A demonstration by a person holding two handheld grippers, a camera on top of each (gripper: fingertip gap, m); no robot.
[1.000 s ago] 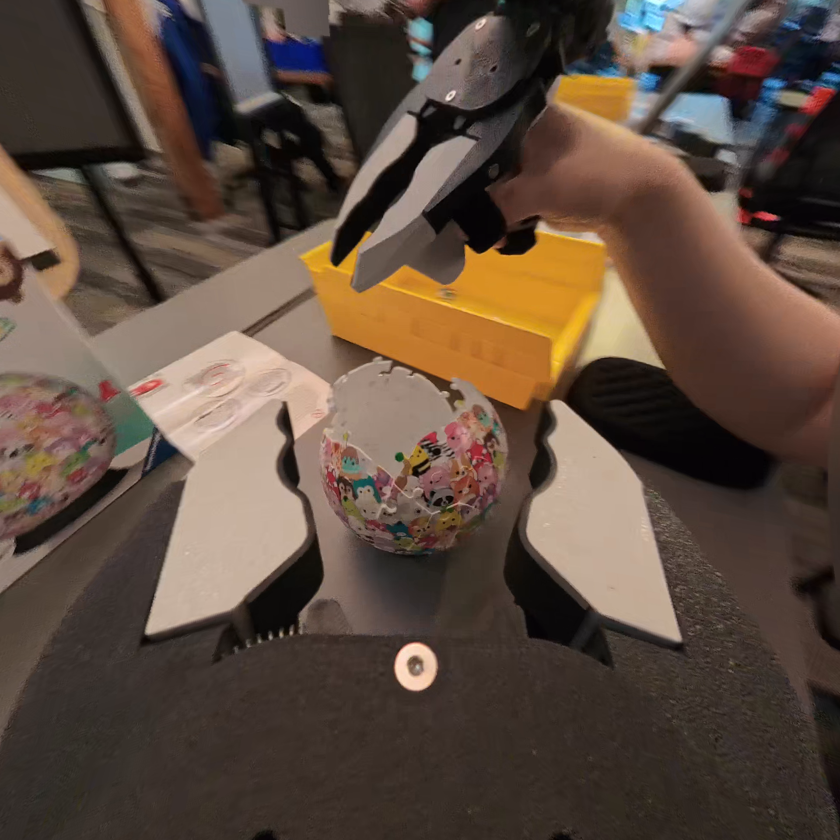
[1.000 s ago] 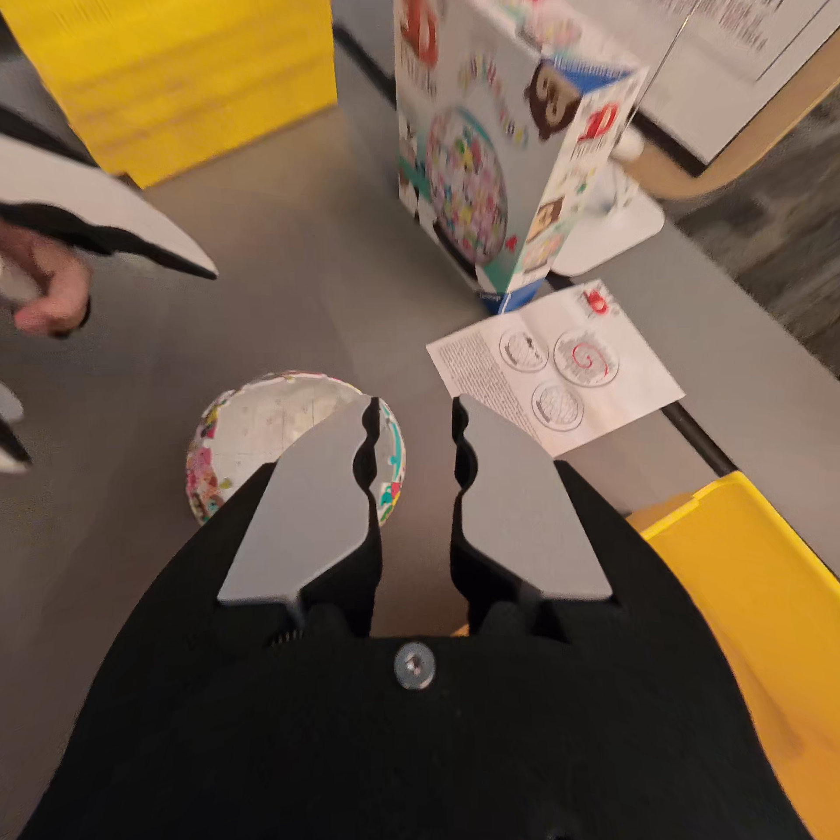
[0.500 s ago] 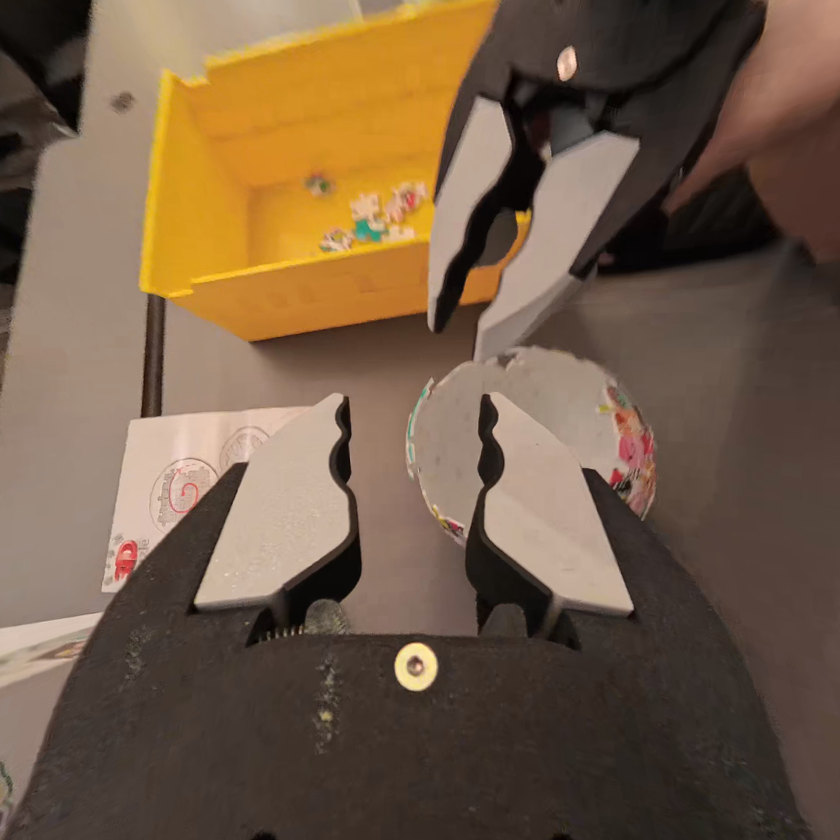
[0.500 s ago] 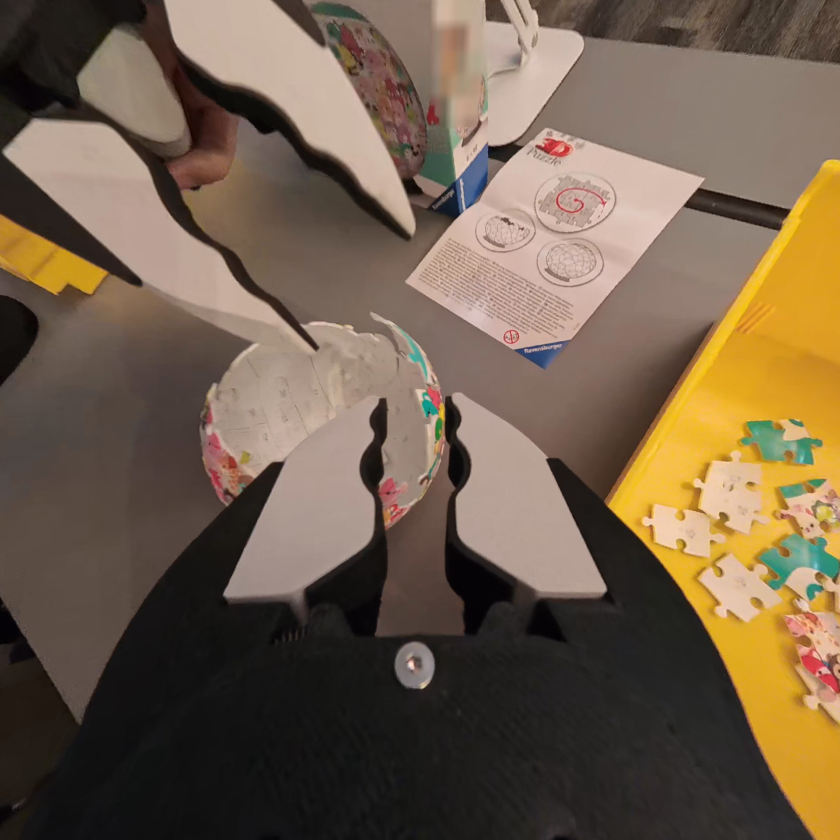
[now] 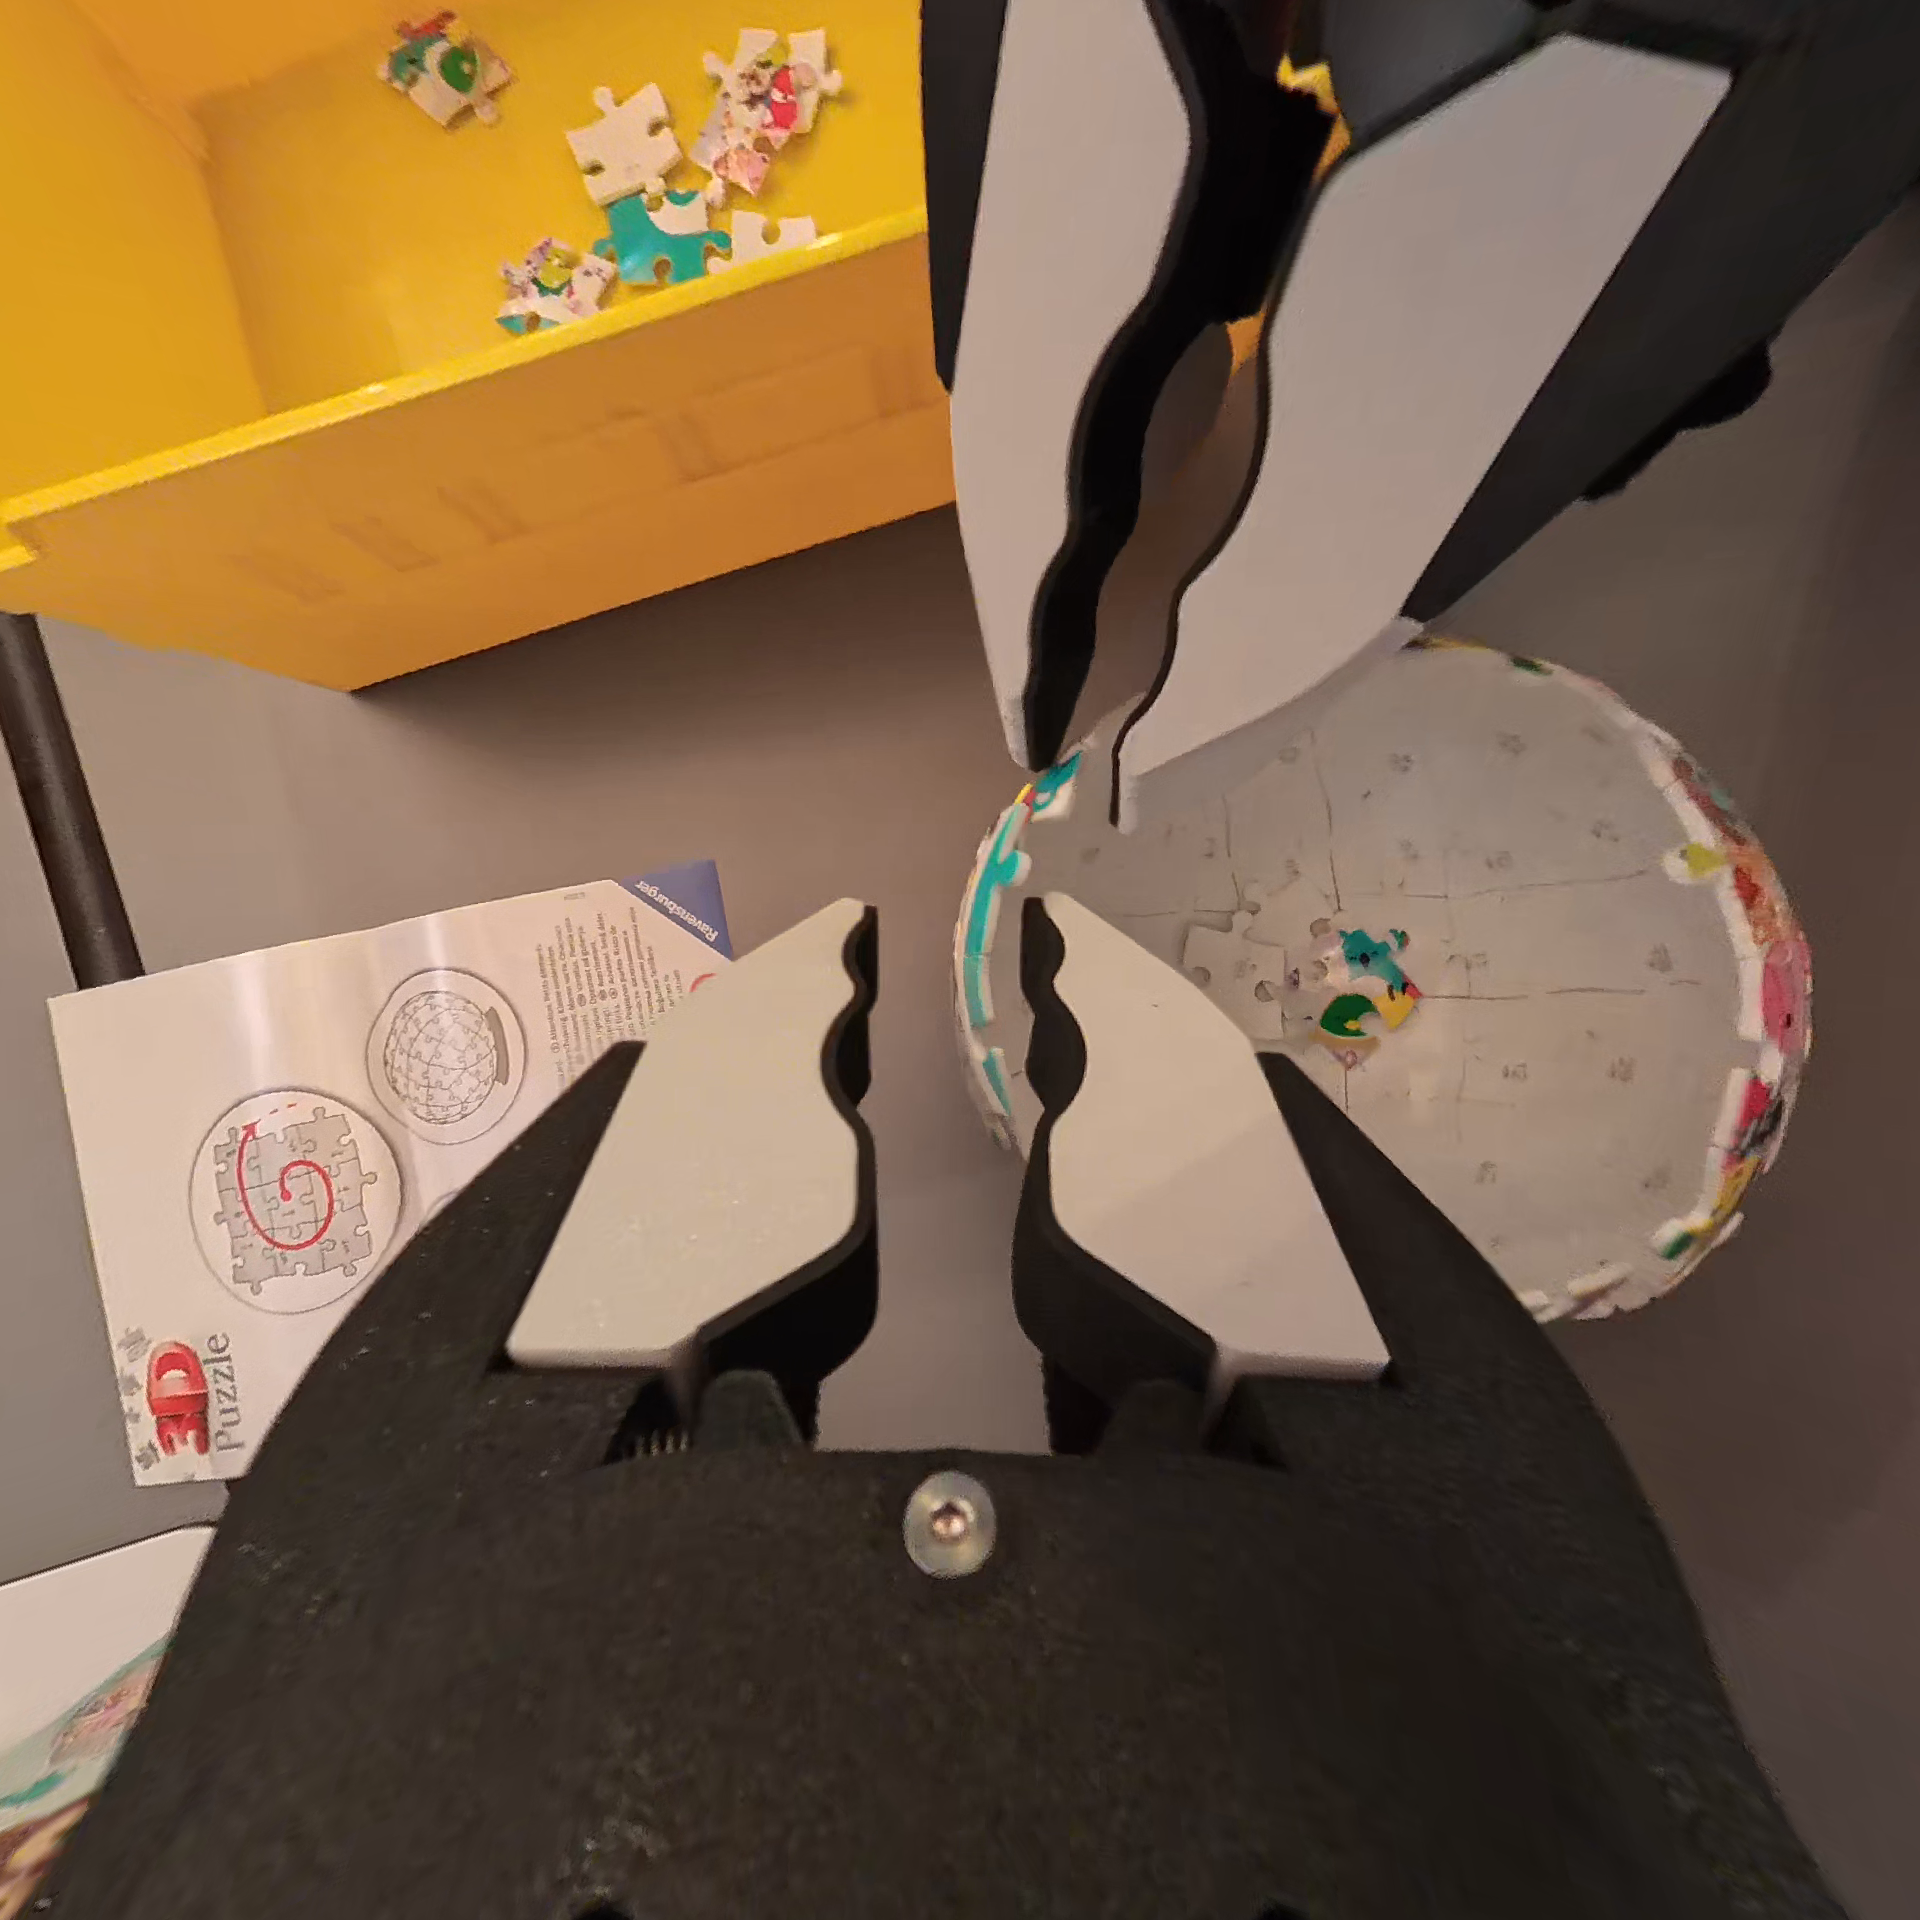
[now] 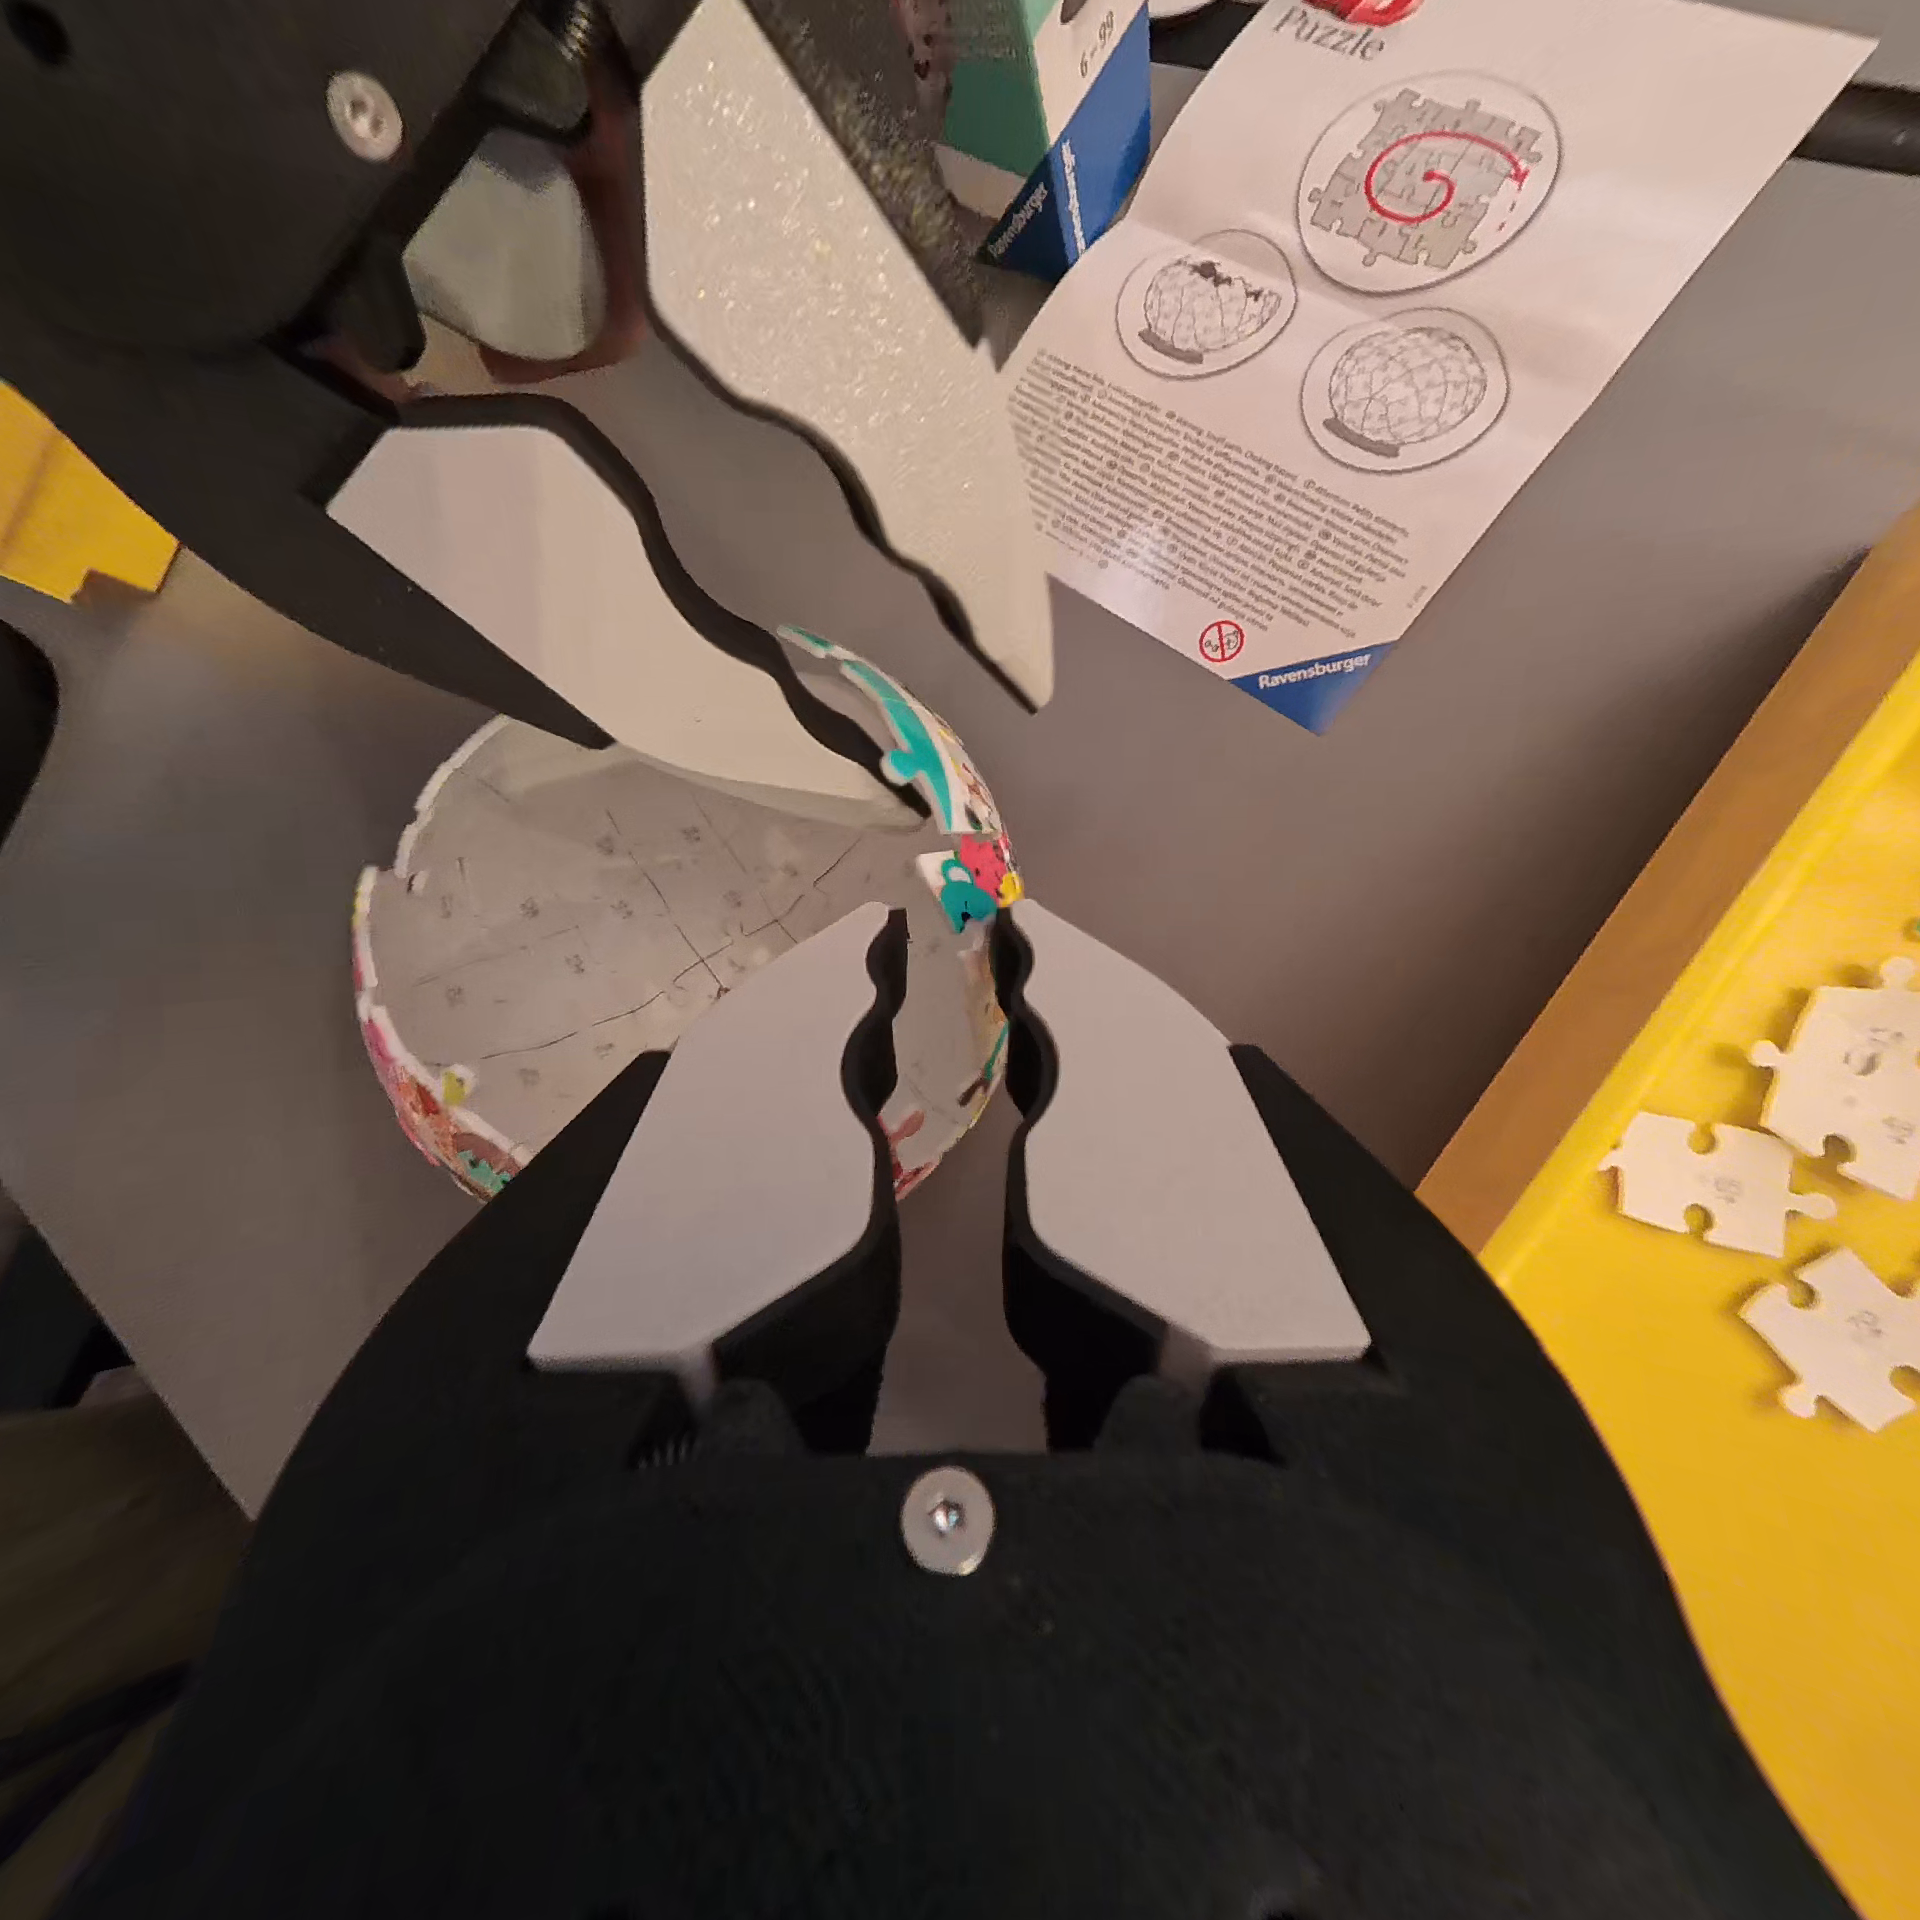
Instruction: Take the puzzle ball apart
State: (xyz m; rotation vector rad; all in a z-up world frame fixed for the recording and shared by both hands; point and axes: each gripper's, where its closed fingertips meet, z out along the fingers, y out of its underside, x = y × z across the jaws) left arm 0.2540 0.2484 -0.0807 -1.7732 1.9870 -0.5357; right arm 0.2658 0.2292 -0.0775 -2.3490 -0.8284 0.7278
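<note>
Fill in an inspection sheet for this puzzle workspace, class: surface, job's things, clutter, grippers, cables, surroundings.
Surface: grey table, flat.
Job's things: puzzle ball, top gone, white inside showing, loose pieces lying in it; yellow bin holding removed pieces.
Clutter: instruction leaflet, puzzle box.
Grippers: left gripper open, astride the ball's rim; right gripper narrowly parted around the rim, grip unclear.
Cables: nothing seen.
Surroundings: nothing seen.

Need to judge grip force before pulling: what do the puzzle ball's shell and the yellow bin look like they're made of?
Puzzle ball: thin rigid curved pieces, probably plastic; matte white inside, glossy print outside, holding its bowl shape. Yellow bin: smooth moulded plastic, going by its uniform colour and ribbed wall.
</note>
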